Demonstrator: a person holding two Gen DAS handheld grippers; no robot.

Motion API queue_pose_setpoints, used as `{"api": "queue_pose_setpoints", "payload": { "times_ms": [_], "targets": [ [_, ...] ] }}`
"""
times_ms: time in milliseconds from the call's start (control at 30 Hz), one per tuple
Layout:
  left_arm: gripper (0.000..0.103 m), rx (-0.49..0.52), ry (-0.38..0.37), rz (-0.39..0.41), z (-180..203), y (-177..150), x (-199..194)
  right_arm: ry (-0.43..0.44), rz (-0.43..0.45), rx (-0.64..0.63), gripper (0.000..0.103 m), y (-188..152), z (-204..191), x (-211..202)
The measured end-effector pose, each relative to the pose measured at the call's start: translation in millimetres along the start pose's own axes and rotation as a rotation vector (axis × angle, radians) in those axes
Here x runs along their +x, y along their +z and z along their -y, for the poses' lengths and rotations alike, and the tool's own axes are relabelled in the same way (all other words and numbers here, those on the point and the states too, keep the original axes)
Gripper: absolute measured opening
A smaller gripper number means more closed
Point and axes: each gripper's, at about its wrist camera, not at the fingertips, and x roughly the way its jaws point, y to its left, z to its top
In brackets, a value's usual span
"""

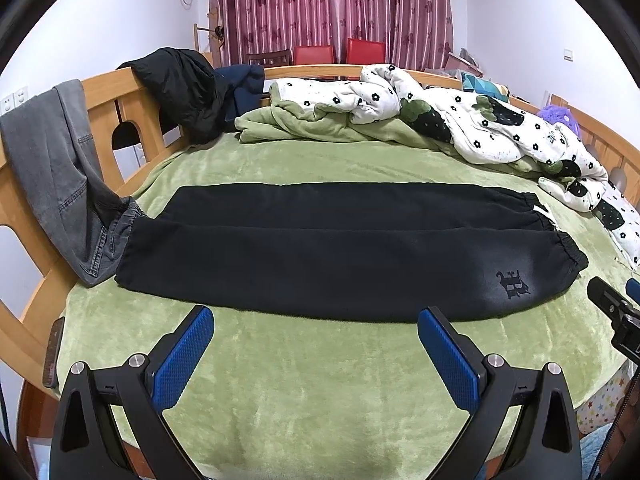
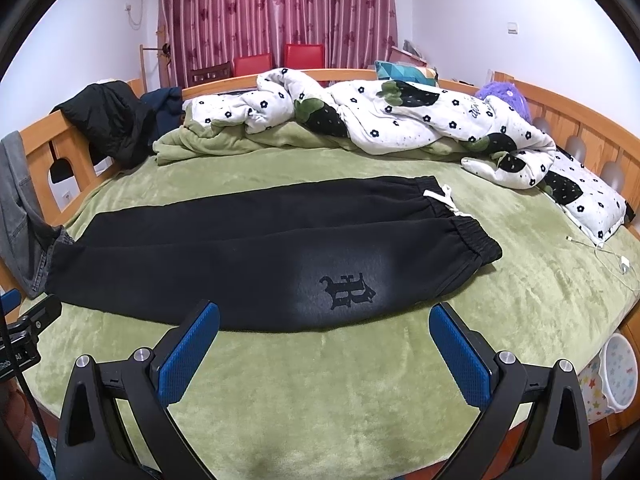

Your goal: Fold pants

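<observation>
Left wrist view: left hand-held gripper and right hand-held gripper both spread wide, empty, above black pants.

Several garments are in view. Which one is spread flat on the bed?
The black pants with the printed emblem. The grey jeans and black jacket hang over the bed rail.

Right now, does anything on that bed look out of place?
Yes. Grey jeans slump off the rail onto the pants' cuff end, and a white cable lies loose beside the waistband.
</observation>
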Motion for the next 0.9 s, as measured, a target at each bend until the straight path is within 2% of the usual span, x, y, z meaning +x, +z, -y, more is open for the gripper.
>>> {"api": "queue_pose_setpoints", "payload": {
  "times_ms": [900],
  "targets": [
    [0.103,-0.002,-0.013,-0.002,5.1,-2.4,6.1,-0.009,0.016,0.0,0.103,-2.3,-0.9,0.4]
  ]
}}
